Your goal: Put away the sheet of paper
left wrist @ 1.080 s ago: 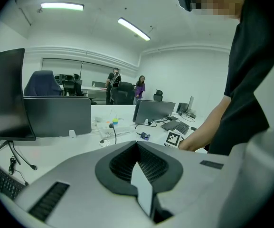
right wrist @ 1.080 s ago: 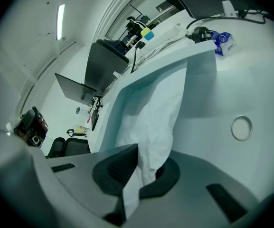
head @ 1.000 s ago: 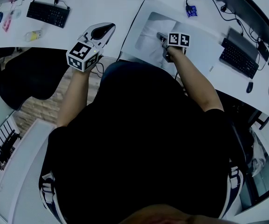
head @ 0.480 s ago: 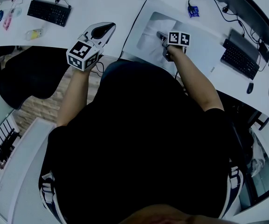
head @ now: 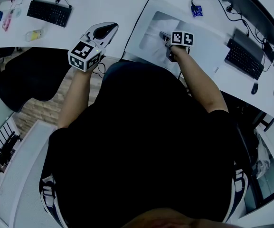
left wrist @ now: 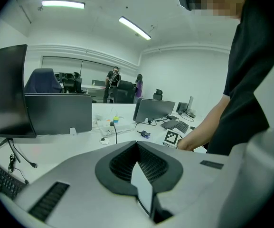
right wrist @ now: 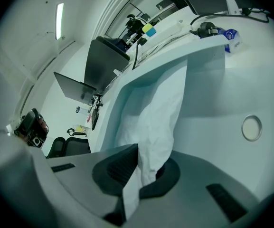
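White sheet of paper (head: 152,32) lies on the desk (head: 208,56) at eleven o'clock from my right claw (head: 167,42), the nearer one; my left claw (head: 103,31) hangs well apart at nine. Left gripper view: pads together, empty. Right gripper view: pads pinch the sheet's near edge, its length running toward twelve.

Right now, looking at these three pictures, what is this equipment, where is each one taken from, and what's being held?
A person holds a two-jaw gripper in each hand. One picture looks down from a camera on their head; the other two look along each gripper's jaws. The right gripper is shut on a creased white paper whose far end lies on a white desk that also holds a keyboard. The left gripper is shut and empty, in the air.
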Demonstrator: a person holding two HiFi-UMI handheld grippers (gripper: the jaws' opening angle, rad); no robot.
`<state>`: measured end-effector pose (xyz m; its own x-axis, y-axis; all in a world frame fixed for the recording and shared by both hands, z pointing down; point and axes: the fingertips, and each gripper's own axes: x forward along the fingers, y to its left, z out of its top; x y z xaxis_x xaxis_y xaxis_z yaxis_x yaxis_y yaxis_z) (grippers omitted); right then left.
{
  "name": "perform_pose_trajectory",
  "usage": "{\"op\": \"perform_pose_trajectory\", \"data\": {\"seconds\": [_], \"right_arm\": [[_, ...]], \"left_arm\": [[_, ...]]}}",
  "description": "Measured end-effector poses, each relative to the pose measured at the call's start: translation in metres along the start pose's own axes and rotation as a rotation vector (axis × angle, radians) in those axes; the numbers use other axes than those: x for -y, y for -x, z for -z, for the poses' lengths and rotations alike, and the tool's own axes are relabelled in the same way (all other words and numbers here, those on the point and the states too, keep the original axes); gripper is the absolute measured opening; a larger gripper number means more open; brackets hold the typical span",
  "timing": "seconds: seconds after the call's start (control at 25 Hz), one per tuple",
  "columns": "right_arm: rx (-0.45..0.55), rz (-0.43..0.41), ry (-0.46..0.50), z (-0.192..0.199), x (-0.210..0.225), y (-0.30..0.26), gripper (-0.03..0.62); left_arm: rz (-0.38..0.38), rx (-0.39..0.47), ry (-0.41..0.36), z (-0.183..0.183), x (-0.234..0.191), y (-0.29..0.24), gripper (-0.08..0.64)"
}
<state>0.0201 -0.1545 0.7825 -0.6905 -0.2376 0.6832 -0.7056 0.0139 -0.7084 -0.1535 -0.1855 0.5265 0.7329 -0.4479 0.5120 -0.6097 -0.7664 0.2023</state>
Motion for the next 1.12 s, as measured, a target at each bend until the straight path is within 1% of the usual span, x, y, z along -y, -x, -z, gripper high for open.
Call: {"op": "perform_pose_trajectory", "data": {"seconds": [0.64,0.92,1.12], "right_arm": [[-0.015,0.018,-0.001,0.0013,0.0068,0.0057,0.015],[-0.032,0.059,0.049,0.0039,0.0089,0.0090,0.018],[-0.041,0.075,0.076,0.0035,0.0091,0.0095,0.065]], "left_arm": [[0.018,0.000,-0.001,-0.0026,0.0016,-0.0064,0.021],[0.026,0.001,-0.006,-0.0047,0.0022,-0.0090,0.021],[0.029,-0.002,-0.007,-0.0044,0.0042,-0.0091,0.021]]}}
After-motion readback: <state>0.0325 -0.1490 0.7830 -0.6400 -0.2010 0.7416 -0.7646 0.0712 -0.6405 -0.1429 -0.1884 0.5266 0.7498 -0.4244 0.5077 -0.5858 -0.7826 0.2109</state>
